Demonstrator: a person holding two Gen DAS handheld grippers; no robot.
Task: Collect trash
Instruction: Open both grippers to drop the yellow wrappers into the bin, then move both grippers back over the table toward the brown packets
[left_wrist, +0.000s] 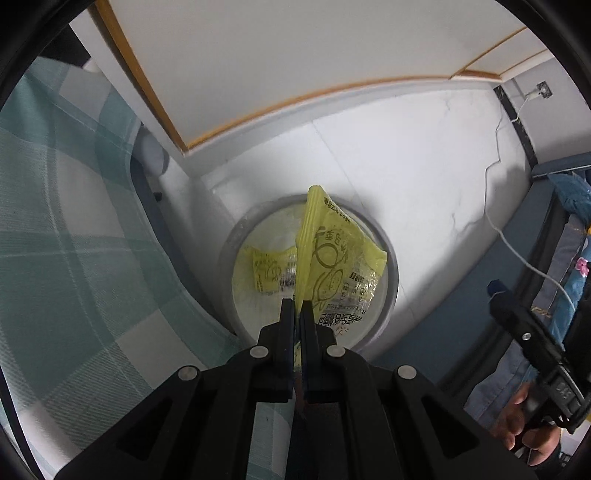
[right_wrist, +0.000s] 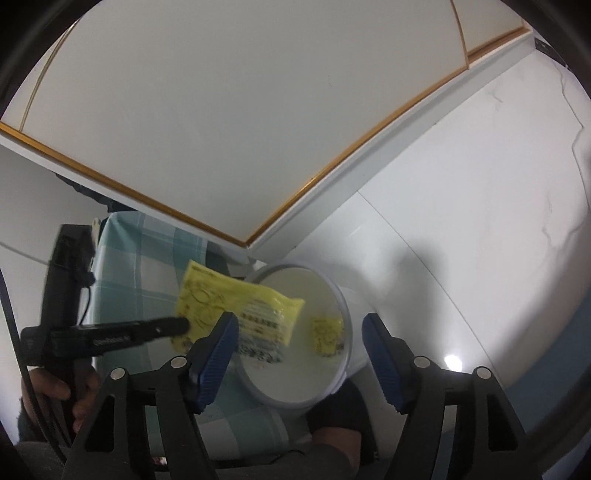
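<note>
Left gripper (left_wrist: 297, 308) clenched on large crinkly yellow plastic wrapper (left_wrist: 332, 258), held directly above round grey plastic trash bin (left_wrist: 392, 280); wrapper long axis runs toward 12 o'clock from tips. Second small yellow wrapper (left_wrist: 267, 271) lies inside bin. Right gripper (right_wrist: 299, 354) released, empty, bin at 12 o'clock. Left nearer; drop straight down.
</note>
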